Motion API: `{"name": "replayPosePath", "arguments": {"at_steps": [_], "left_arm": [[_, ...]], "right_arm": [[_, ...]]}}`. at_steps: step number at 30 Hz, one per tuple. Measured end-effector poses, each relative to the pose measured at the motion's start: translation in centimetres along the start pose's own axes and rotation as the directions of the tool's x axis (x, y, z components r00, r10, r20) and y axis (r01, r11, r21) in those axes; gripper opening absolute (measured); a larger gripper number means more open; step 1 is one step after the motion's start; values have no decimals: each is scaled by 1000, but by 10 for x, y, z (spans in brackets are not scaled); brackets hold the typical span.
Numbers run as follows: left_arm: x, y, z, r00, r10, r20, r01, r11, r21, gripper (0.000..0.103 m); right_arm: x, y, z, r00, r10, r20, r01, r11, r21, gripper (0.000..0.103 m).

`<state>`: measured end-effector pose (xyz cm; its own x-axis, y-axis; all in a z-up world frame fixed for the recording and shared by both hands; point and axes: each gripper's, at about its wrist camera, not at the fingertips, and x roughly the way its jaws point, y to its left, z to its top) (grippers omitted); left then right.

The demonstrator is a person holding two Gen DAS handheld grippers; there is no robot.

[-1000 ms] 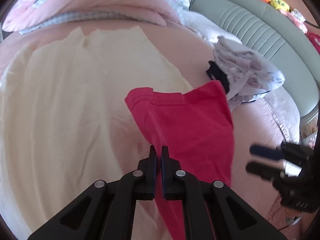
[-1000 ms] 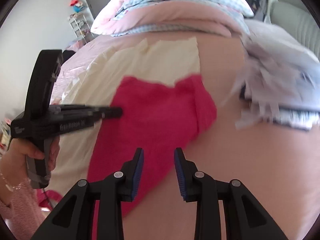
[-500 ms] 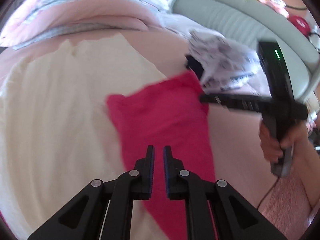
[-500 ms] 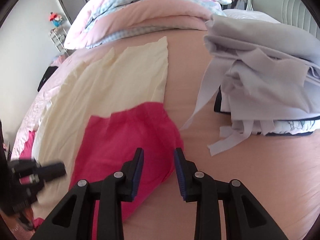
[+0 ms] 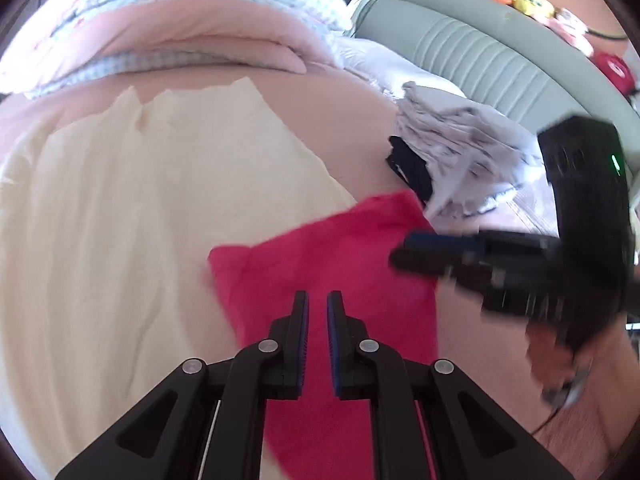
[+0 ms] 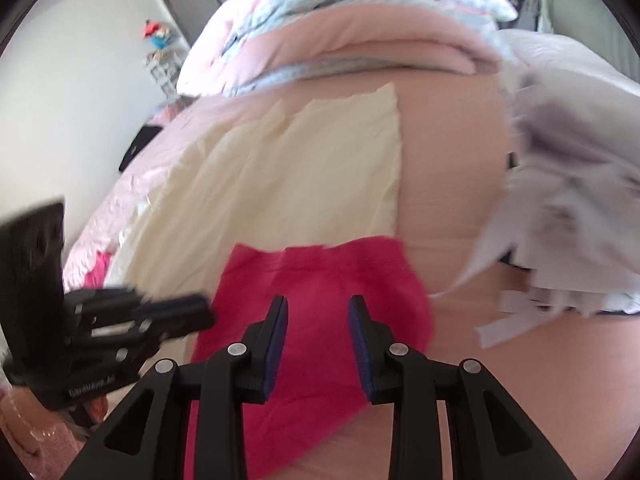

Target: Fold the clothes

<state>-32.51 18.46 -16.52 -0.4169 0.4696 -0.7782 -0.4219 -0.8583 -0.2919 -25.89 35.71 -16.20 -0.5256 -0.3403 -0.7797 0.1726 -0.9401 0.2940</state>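
A red garment [image 5: 340, 256] lies flat on the bed, partly over a spread cream cloth [image 5: 160, 200]. My left gripper [image 5: 317, 300] hovers over its near part with the jaws almost together and nothing pinched between them. In the left wrist view my right gripper [image 5: 400, 248] reaches in from the right, its tips at the garment's far right corner. Seen from the right wrist, the red garment [image 6: 320, 272] lies under my right gripper [image 6: 317, 304], which stands open and empty. My left gripper [image 6: 204, 312] points at the garment's left edge. The picture is blurred.
A loose pile of pale grey and dark clothes [image 5: 460, 148] sits right of the red garment on the pink sheet [image 5: 348, 120]. A folded pink and checked quilt [image 5: 180, 32] lies across the back. A grey-green padded headboard [image 5: 480, 52] runs along the right.
My left gripper has let go of the red garment's edge, and the garment now lies flatter. My right gripper has swung in from the right to the garment's far corner.
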Motion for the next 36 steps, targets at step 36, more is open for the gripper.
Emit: {"name": "replayPosePath", "arguments": {"at_steps": [36], "left_arm": [[-15,-19,-54,984,179,-15,-178,982,58,48]], "right_arm": [[-16,22,-11,973,-231,24,230,973,37,44]]}}
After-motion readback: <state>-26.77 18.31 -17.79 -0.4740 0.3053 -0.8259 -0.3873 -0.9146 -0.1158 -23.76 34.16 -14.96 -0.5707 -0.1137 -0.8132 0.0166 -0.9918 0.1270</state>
